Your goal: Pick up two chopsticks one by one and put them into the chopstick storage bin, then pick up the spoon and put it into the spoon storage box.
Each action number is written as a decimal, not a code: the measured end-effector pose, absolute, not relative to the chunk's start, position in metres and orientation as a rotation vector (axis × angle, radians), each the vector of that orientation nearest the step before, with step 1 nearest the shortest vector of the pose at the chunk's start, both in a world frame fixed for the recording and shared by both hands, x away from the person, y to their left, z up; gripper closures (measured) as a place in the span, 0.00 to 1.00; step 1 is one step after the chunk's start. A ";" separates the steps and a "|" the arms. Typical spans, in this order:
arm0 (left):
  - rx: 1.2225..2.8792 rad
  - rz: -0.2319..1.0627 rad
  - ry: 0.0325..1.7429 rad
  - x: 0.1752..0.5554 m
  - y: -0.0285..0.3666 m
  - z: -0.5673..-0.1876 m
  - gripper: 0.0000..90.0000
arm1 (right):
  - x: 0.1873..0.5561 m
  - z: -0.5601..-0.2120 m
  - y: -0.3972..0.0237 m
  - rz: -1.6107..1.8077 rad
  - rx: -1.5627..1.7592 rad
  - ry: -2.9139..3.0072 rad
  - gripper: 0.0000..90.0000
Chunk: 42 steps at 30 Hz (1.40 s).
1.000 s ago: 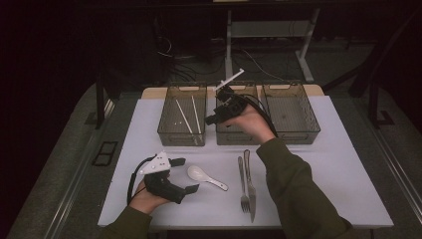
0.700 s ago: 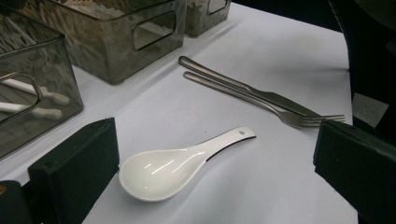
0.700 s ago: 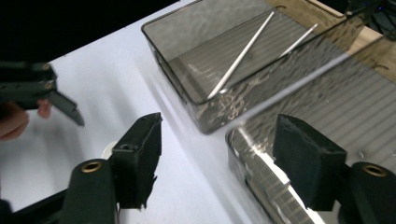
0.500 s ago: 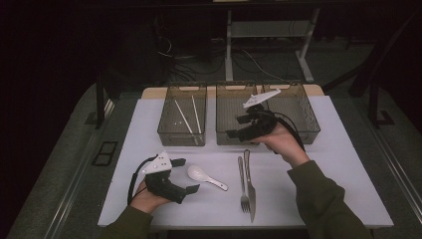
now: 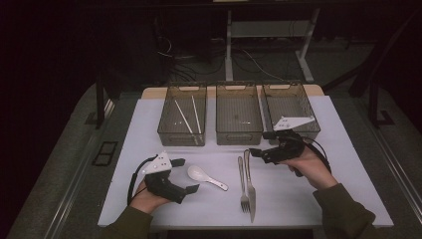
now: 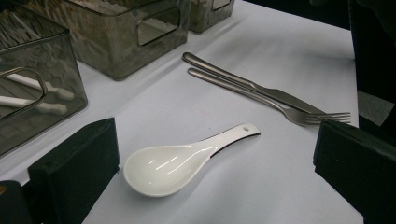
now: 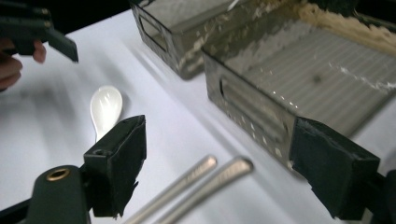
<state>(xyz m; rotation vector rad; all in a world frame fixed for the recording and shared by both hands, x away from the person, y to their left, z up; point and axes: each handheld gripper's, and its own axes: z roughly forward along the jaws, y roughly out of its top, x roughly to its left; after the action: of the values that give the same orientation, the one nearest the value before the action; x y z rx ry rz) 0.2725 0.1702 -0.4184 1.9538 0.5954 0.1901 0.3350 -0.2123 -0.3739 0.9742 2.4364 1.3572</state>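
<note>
A white ceramic spoon (image 5: 200, 175) (image 6: 173, 166) lies on the white table between the wide open jaws of my left gripper (image 5: 186, 175) (image 6: 215, 144), which rests on the table without touching it. A steel fork (image 5: 243, 184) (image 6: 261, 95) and knife (image 5: 250, 189) (image 6: 243, 83) lie side by side right of the spoon. My right gripper (image 5: 259, 143) (image 7: 219, 156) hovers low at their handle ends (image 7: 205, 182), in front of the right bin (image 5: 289, 105). Its jaws have just been opening and hold nothing.
Three smoky clear bins stand in a row at the back. The left bin (image 5: 169, 130) holds white chopsticks (image 5: 185, 118). The middle bin (image 5: 239, 137) (image 7: 254, 114) is close behind the cutlery handles. The table's front edge (image 5: 239, 225) runs just before my forearms.
My right hand has come from above the middle bin toward the near right and down, to the cutlery handles, with its jaws spreading. The left hand has stayed put.
</note>
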 end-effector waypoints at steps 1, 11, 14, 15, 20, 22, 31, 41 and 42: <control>1.954 0.191 0.595 0.272 0.170 -0.418 0.00 | 0.332 -0.375 -0.216 1.359 0.978 2.434 0.21; 1.958 0.198 0.599 0.273 0.171 -0.419 0.00 | 0.305 -0.393 -0.259 1.391 0.999 2.374 0.16; 1.960 0.197 0.607 0.273 0.171 -0.419 0.00 | 0.300 -0.400 -0.269 1.388 1.018 2.362 0.16; 1.960 0.197 0.605 0.274 0.171 -0.419 0.00 | 0.297 -0.403 -0.273 1.391 1.021 2.352 0.16; 1.964 0.197 0.608 0.276 0.171 -0.418 0.00 | 0.281 -0.415 -0.286 1.423 1.018 2.343 0.14; 1.966 0.197 0.605 0.277 0.171 -0.418 0.00 | 0.276 -0.418 -0.289 1.434 1.016 2.335 0.14; 1.976 0.205 0.594 0.284 0.167 -0.415 0.00 | 0.262 -0.429 -0.306 1.415 1.036 2.304 0.14; 2.006 0.190 0.568 0.304 0.155 -0.412 0.03 | 0.258 -0.430 -0.310 1.418 1.064 2.283 0.14; 2.014 0.192 0.568 0.307 0.154 -0.412 0.04 | 0.258 -0.430 -0.310 1.419 1.066 2.281 0.14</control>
<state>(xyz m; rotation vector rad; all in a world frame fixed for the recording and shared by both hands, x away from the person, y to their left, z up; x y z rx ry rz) 0.3069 0.1540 -0.4120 2.0139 0.5676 0.1917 0.2581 -0.3099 -0.4301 1.0660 2.2814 1.4190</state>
